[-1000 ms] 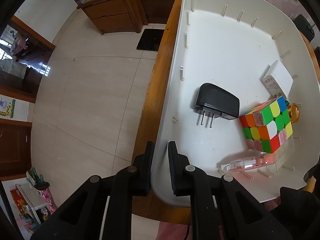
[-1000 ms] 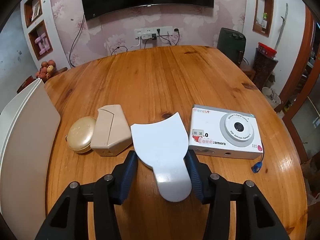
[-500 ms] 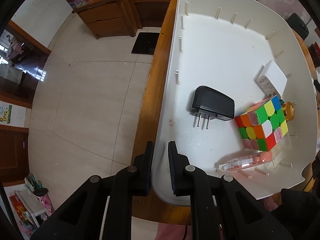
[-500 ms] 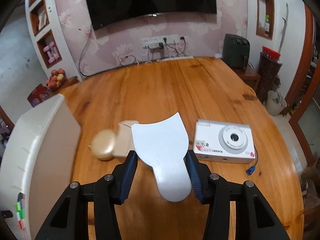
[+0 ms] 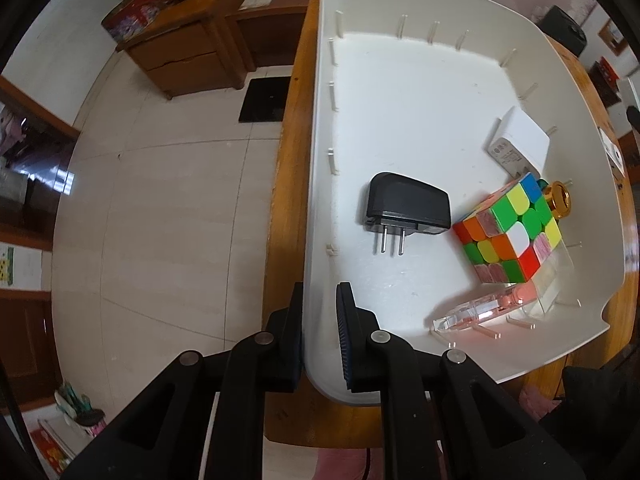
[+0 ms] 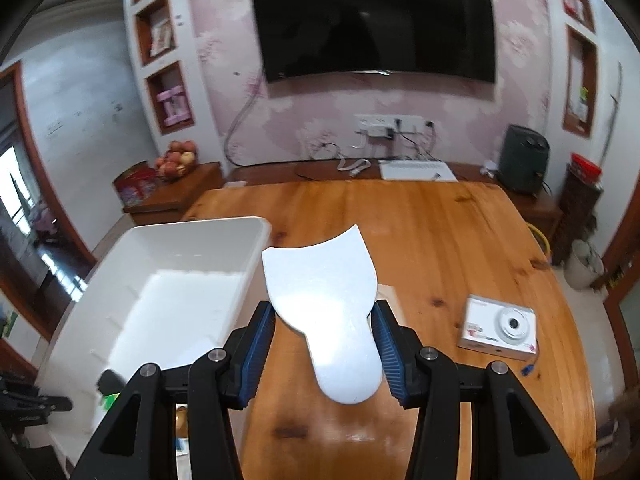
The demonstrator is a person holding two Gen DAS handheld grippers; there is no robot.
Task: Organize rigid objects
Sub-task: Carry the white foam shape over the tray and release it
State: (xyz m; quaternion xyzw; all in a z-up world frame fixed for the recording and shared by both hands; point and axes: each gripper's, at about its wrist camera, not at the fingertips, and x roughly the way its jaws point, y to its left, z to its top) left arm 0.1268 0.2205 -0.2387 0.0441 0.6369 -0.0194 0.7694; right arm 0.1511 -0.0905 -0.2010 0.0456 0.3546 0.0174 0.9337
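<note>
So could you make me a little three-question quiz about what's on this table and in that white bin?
1. True or false: the right tool holds a flat white scoop.
2. What does the left tool grip? A) the black plug B) the bin wall C) the puzzle cube
3. Fill in: the white camera lies on the ______, outside the bin.

Key
1. True.
2. B: its fingers straddle the wall of the white bin, while the black plug and the puzzle cube lie loose inside.
3. Table.
</note>
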